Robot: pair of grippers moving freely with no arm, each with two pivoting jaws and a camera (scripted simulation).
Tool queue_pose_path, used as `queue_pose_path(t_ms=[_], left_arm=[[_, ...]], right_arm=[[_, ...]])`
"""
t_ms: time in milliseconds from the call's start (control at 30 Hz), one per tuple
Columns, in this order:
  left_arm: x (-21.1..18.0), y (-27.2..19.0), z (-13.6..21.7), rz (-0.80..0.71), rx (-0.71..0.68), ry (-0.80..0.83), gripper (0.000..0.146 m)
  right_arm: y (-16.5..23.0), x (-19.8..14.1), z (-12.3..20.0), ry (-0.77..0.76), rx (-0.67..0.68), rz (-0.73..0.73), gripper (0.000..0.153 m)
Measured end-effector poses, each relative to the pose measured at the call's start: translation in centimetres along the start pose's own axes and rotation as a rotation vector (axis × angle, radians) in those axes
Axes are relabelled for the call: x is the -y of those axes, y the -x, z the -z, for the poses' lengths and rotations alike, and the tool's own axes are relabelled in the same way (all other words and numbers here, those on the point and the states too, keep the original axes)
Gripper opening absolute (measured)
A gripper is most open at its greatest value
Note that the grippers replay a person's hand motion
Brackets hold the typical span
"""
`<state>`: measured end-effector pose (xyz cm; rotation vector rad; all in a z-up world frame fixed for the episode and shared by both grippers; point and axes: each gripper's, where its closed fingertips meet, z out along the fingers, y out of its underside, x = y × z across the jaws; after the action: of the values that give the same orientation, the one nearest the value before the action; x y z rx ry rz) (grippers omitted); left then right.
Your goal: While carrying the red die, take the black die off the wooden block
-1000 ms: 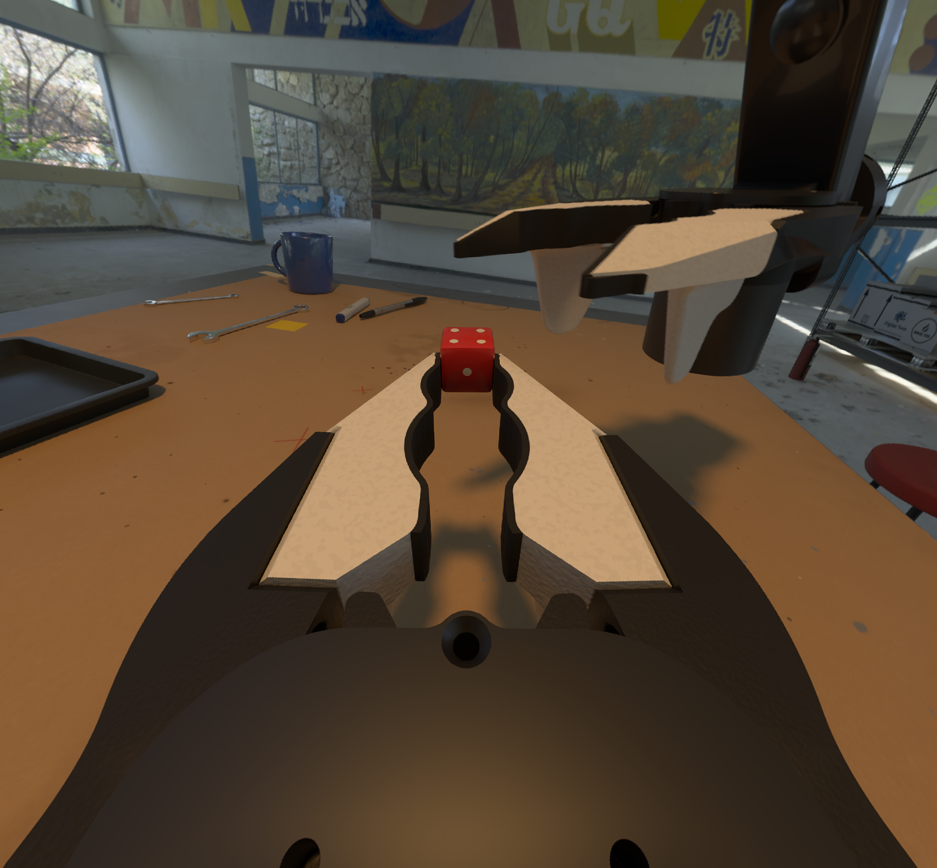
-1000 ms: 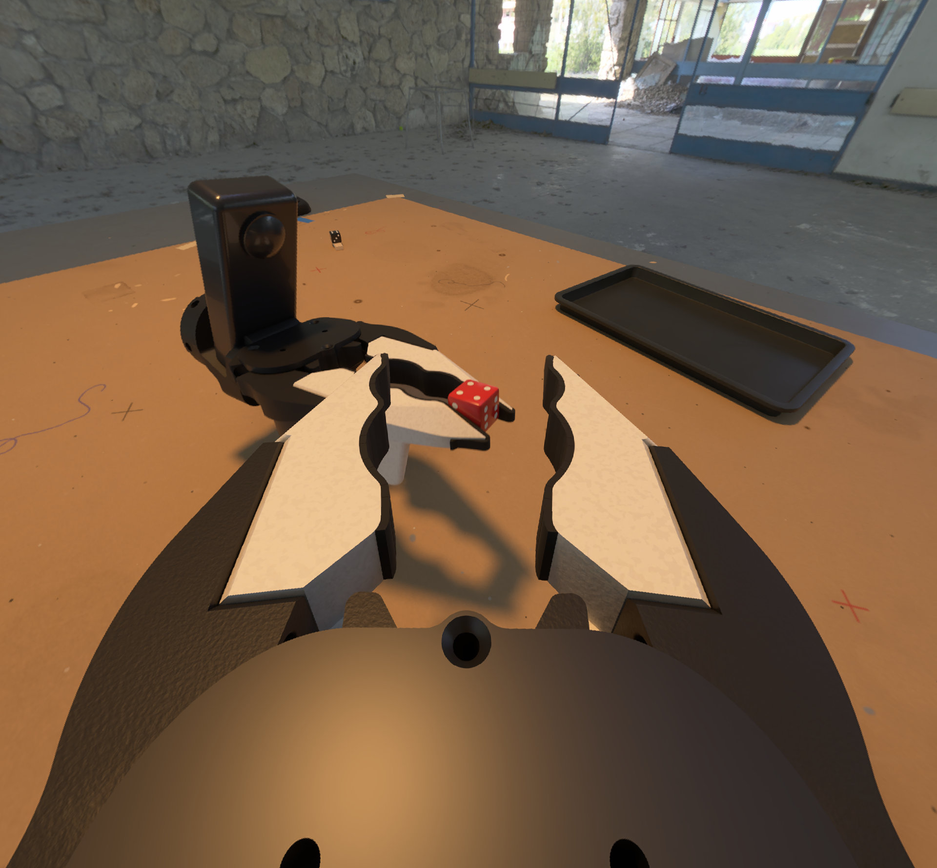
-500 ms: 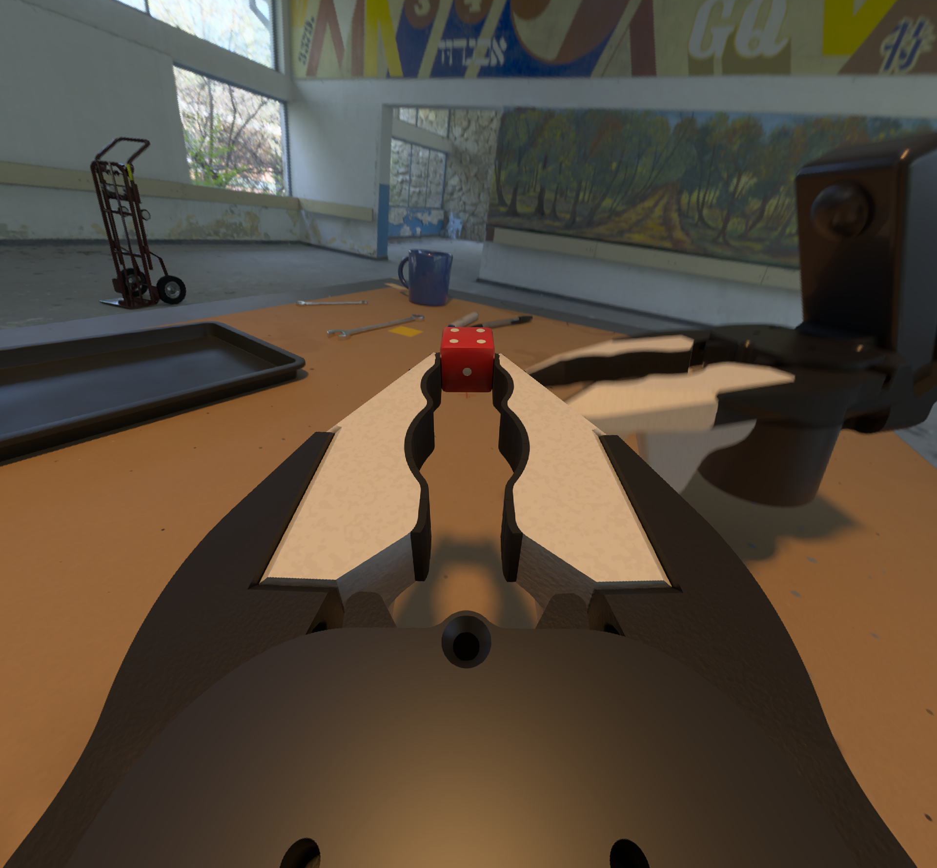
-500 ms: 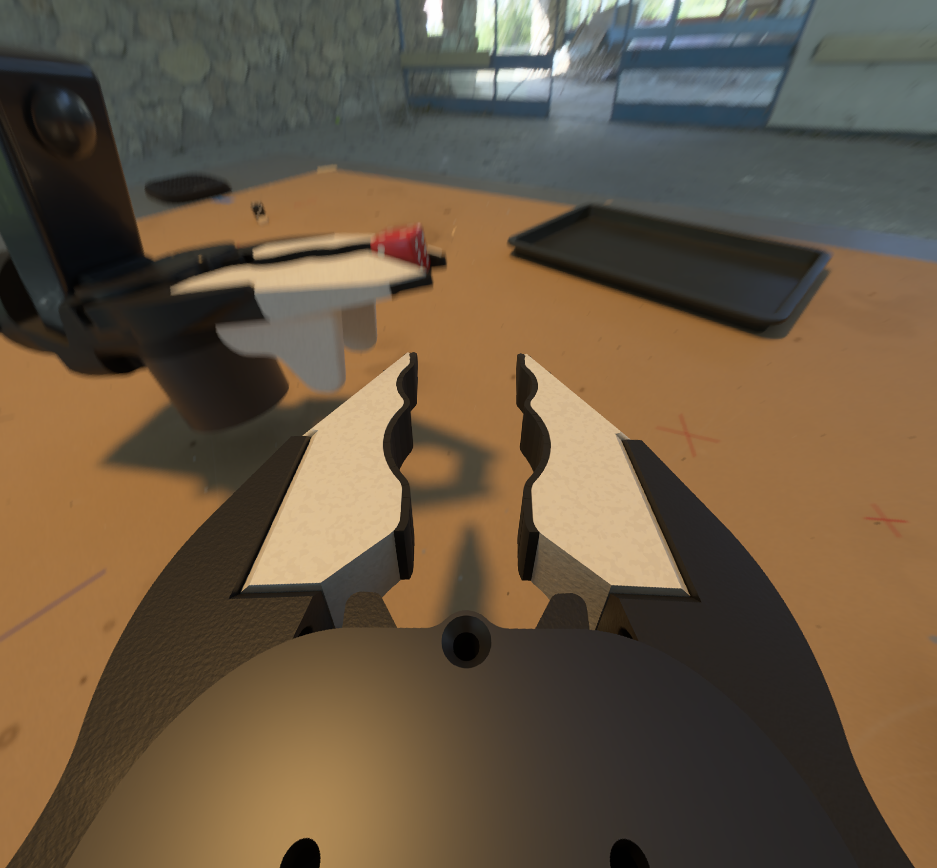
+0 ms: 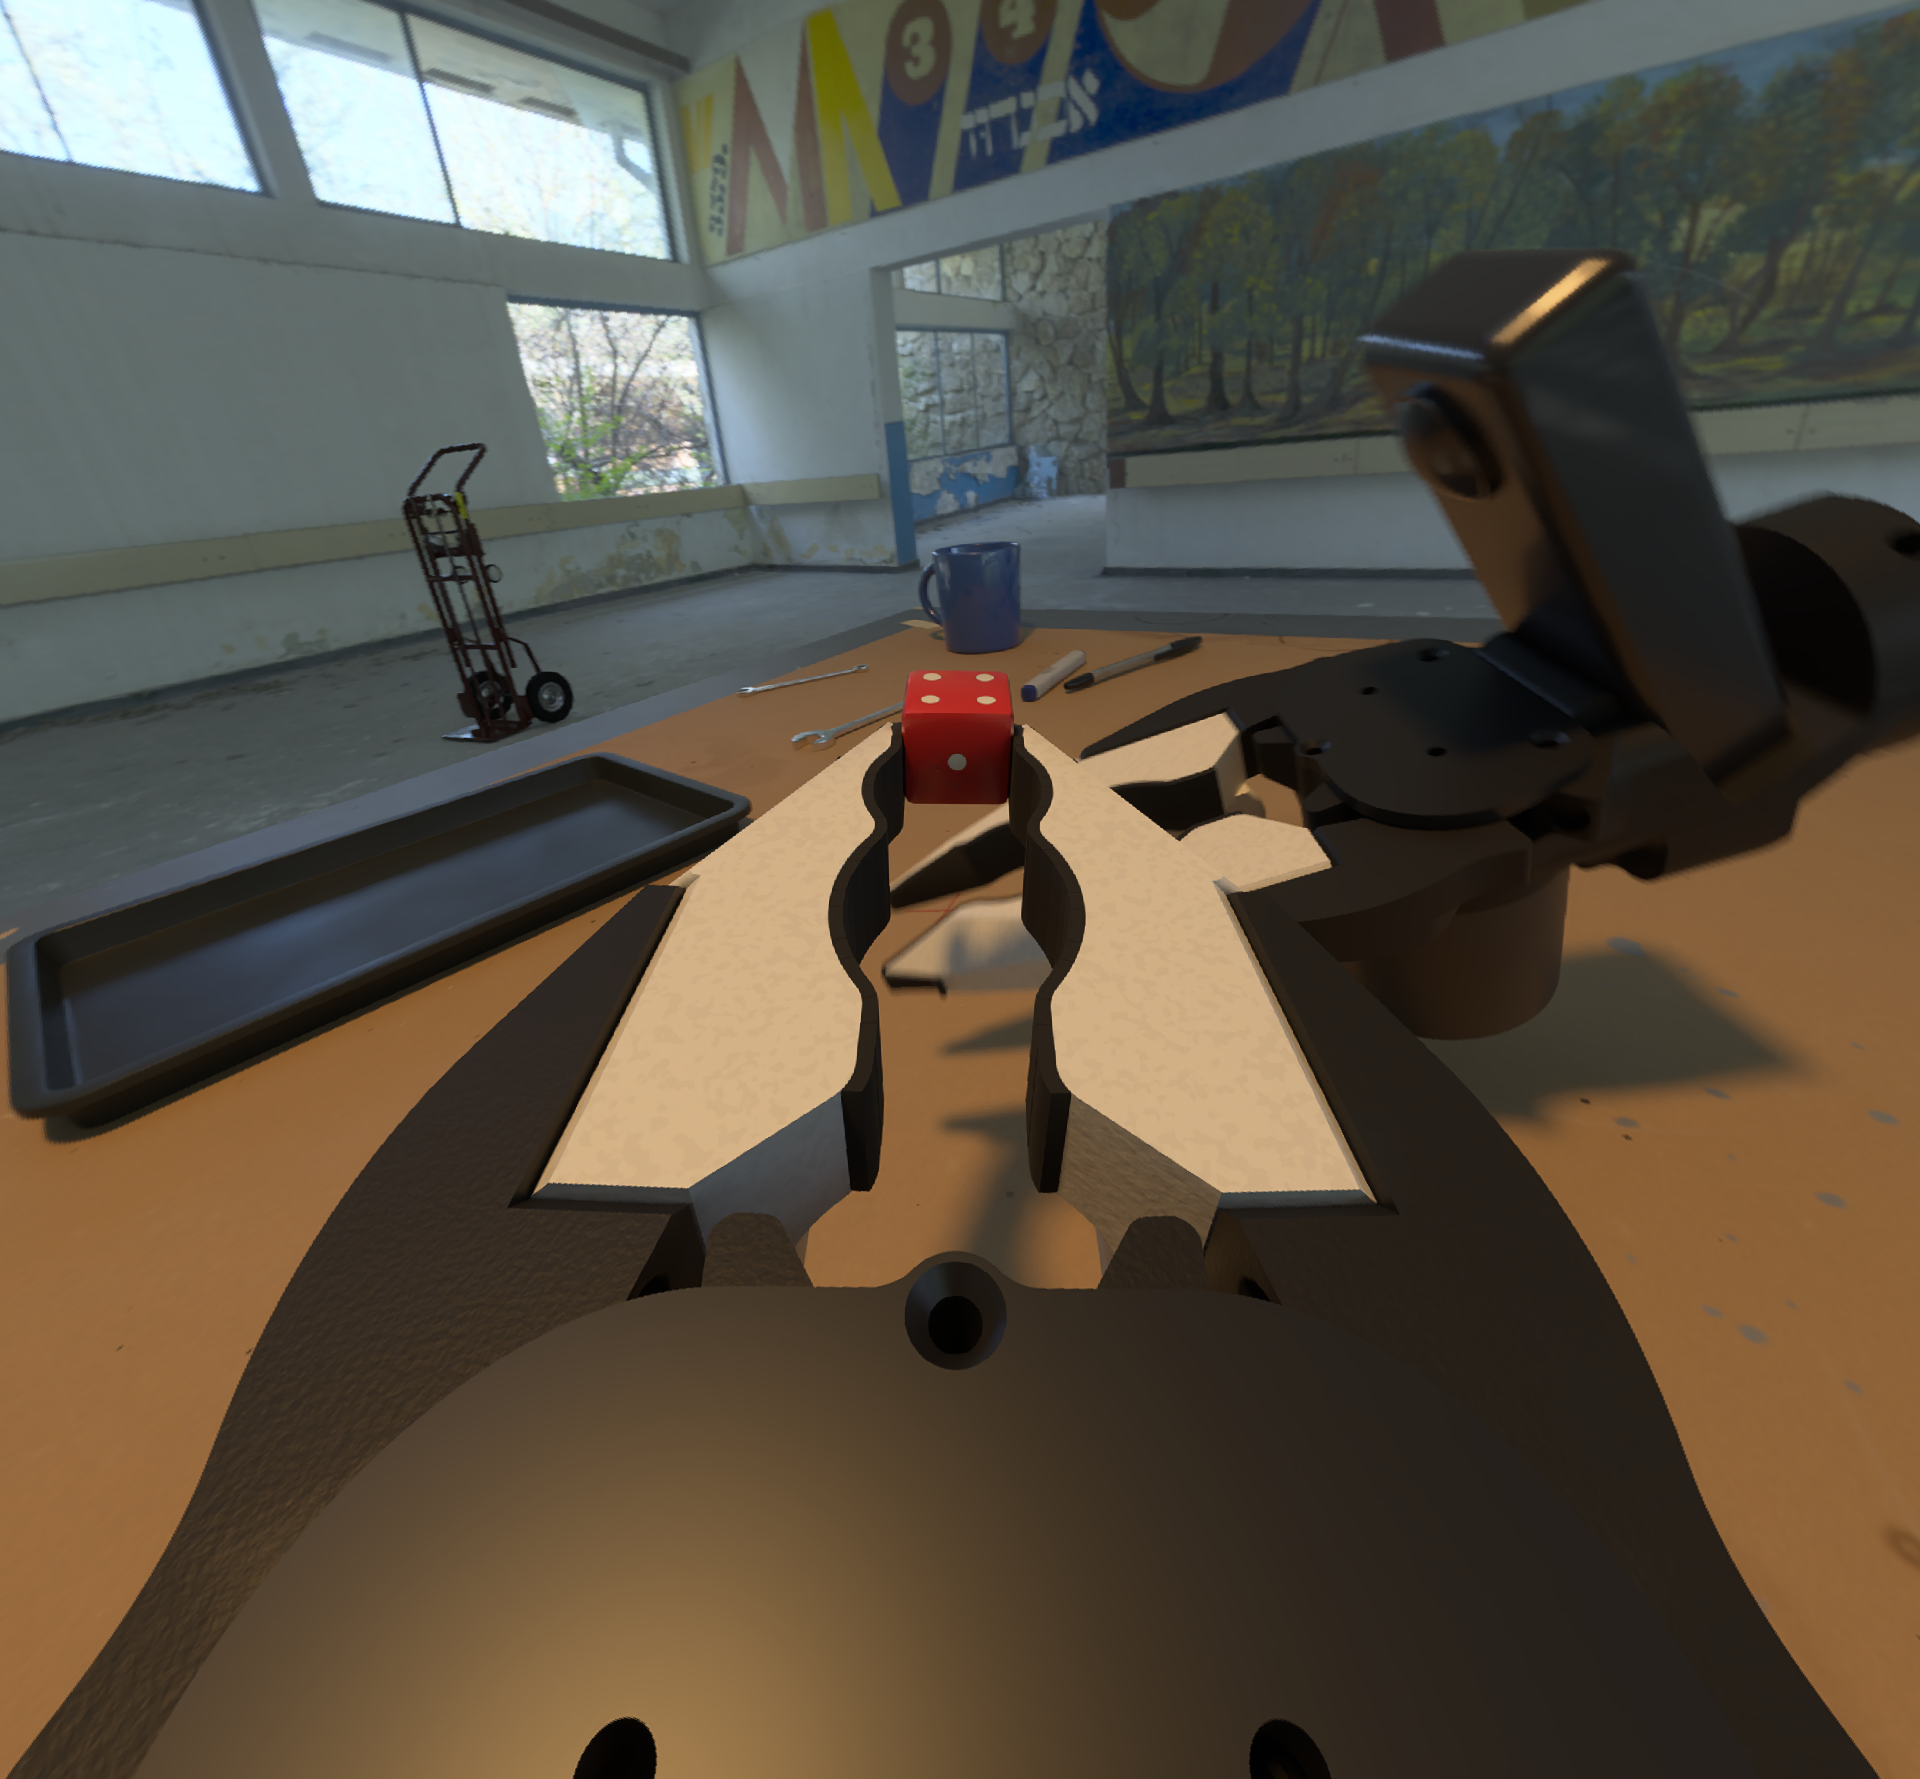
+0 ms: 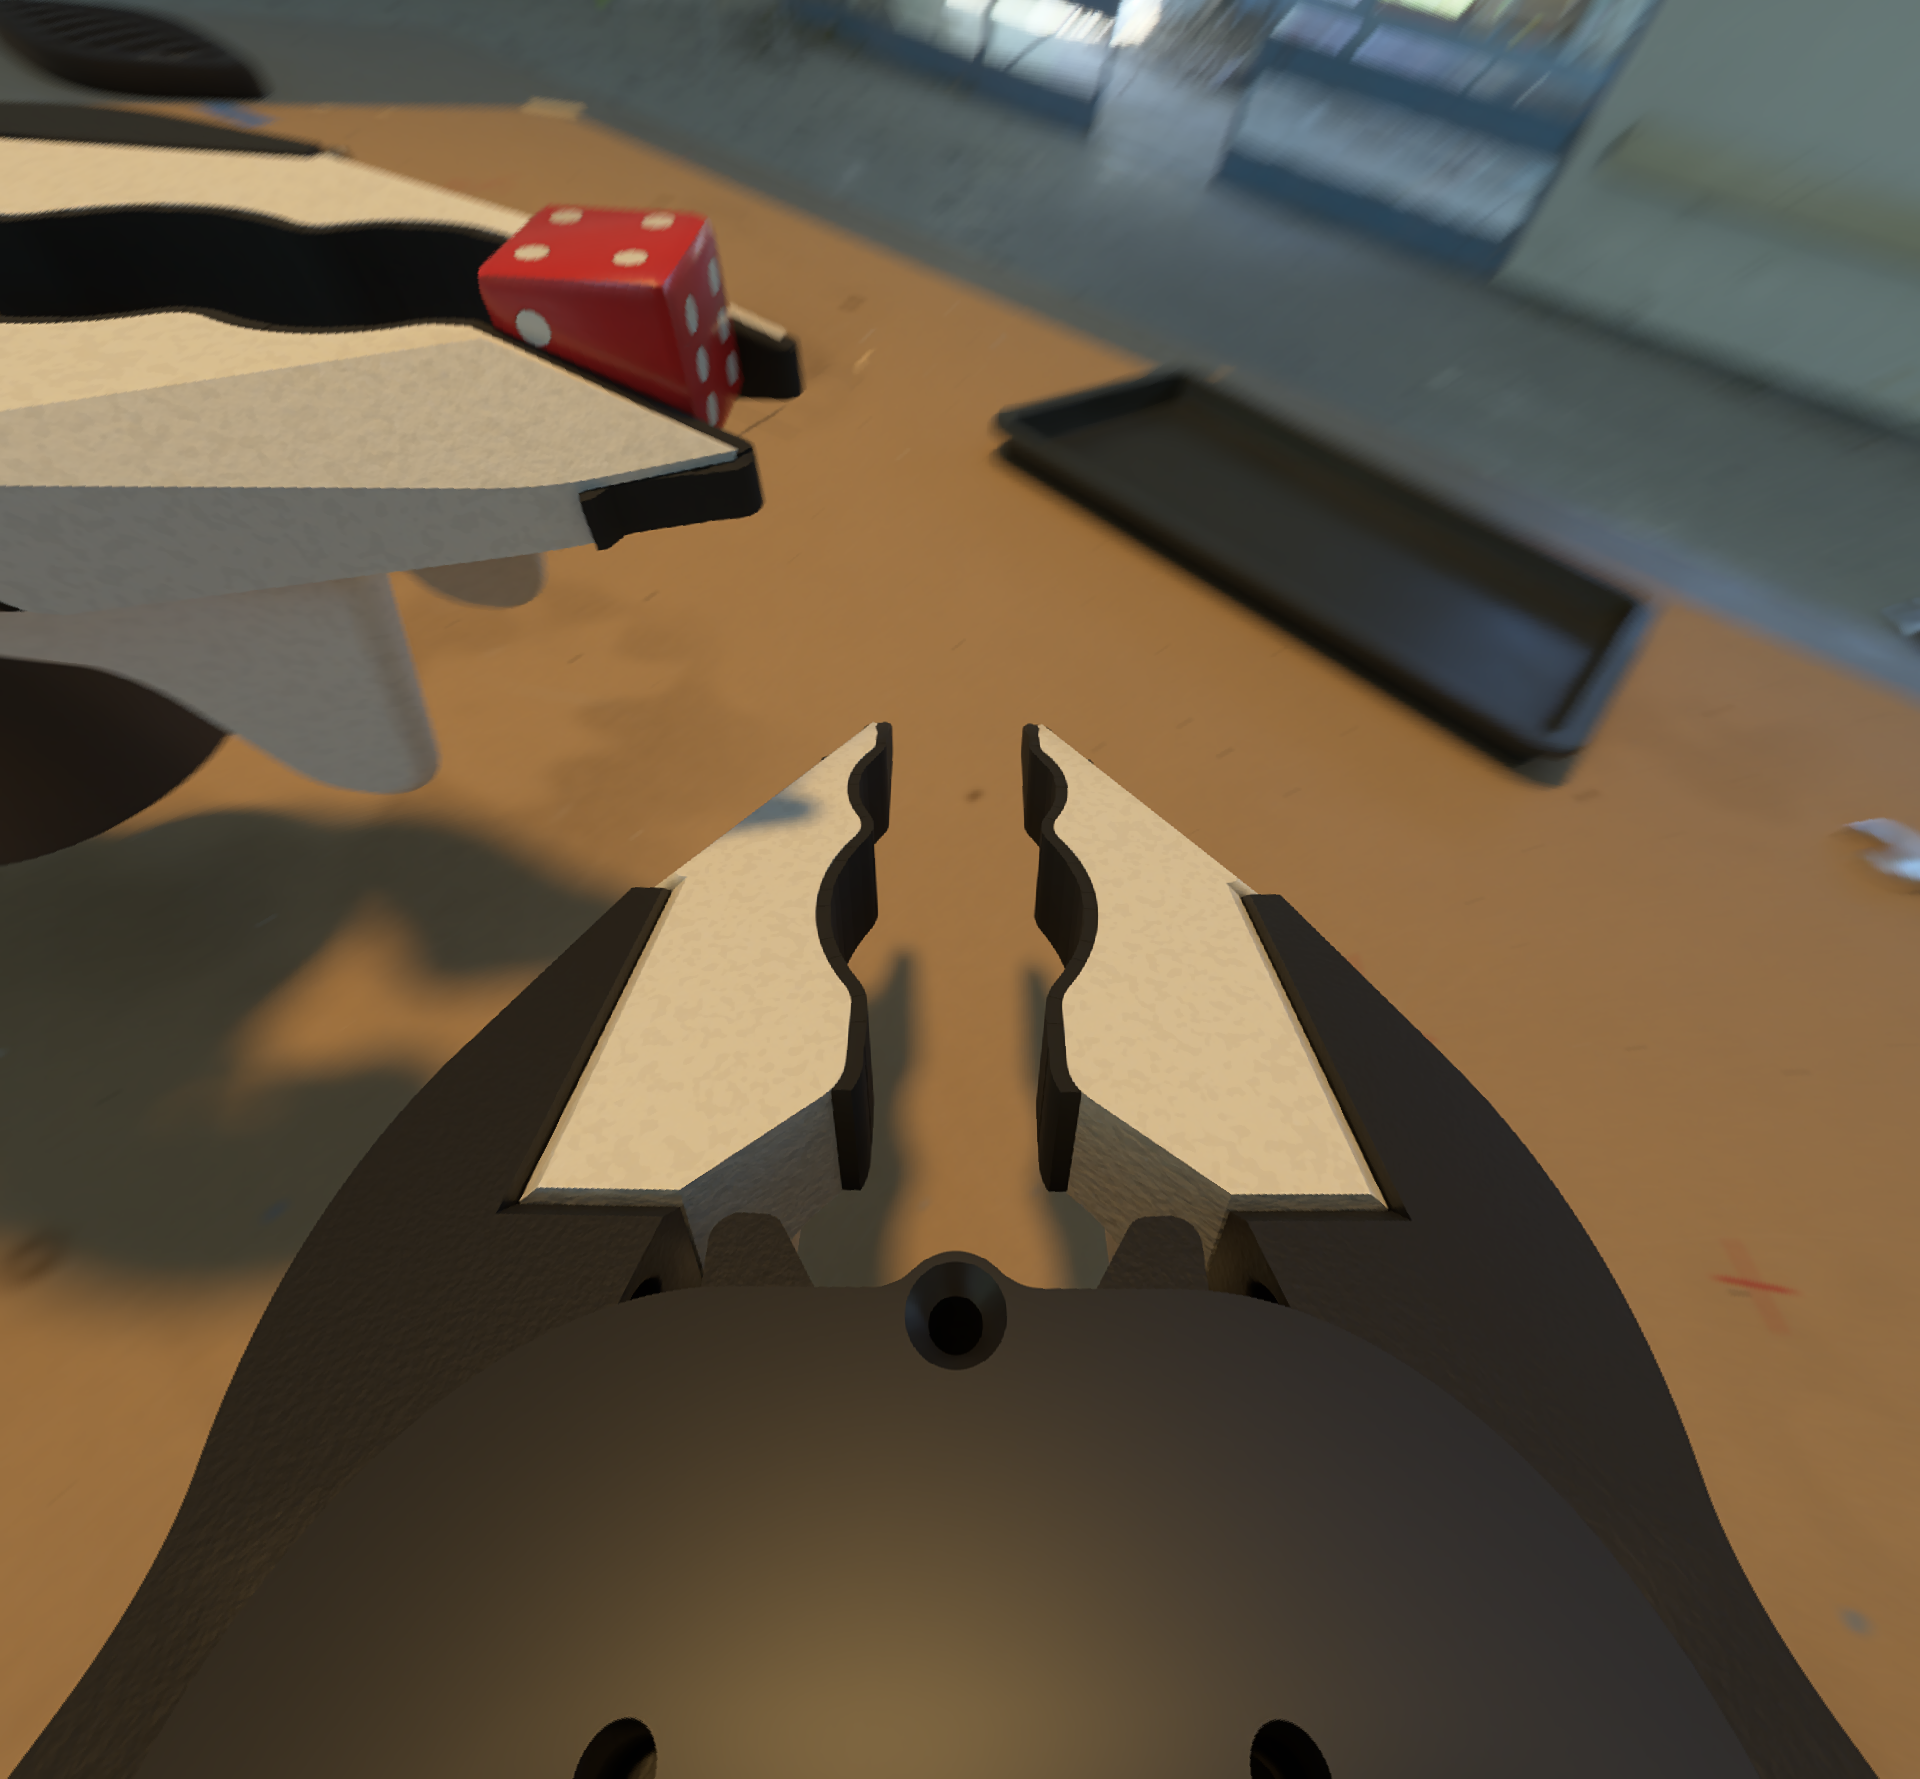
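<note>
- Between the left gripper's (image 5: 957, 753) fingertips, at 12 o'clock in its own view, sits the red die (image 5: 957, 737), clamped clear of the orange table (image 5: 312, 1262).
- The right gripper (image 6: 957, 742) holds nothing, jaws narrowly parted.
- A black tray (image 5: 343, 908) lies at 9 o'clock.
- Black die and wooden block: out of view.

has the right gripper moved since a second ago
Yes. In the right wrist view the right gripper now points at bare table, the black tray off to its right; it turned away from the red die.
</note>
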<state>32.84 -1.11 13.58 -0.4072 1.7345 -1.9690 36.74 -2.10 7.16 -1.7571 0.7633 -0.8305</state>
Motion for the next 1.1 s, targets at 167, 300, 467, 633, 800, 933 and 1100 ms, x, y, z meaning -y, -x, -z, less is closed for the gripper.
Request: queue_pose_path(t_ms=[167, 300, 467, 633, 800, 933, 1100], left_arm=[[-0.2, 2.1, 0.6, 0.065, 0.08, -0.007, 0.019], [-0.2, 3.1, 0.9, 0.062, 0.118, -0.008, 0.019], [-0.5, 3.2, 0.8, 0.037, 0.124, 0.011, 0.019], [-0.7, 3.0, 0.7, 0.024, 0.118, 0.023, 0.019], [-0.7, 2.6, 0.5, 0.0, 0.108, 0.033, 0.019], [-0.6, 2.1, 0.3, -0.039, 0.101, 0.04, 0.019], [1.0, -0.1, 1.0, -0.103, 0.09, 0.03, 0.019]], right_arm=[[-1.8, 2.9, 1.8, -0.278, -0.278, 0.283, 0.01], [-1.1, 3.4, 2.1, -0.307, -0.294, 0.367, 0.002], [-0.7, 3.3, 1.9, -0.317, -0.255, 0.361, 0.001], [-0.4, 3.3, 1.8, -0.319, -0.232, 0.353, 0.001], [-0.6, 3.4, 1.9, -0.331, -0.228, 0.332, 0.001], [-0.6, 3.4, 2.0, -0.335, -0.227, 0.329, 0.001], [-0.6, 3.4, 2.0, -0.337, -0.23, 0.326, 0.001]])
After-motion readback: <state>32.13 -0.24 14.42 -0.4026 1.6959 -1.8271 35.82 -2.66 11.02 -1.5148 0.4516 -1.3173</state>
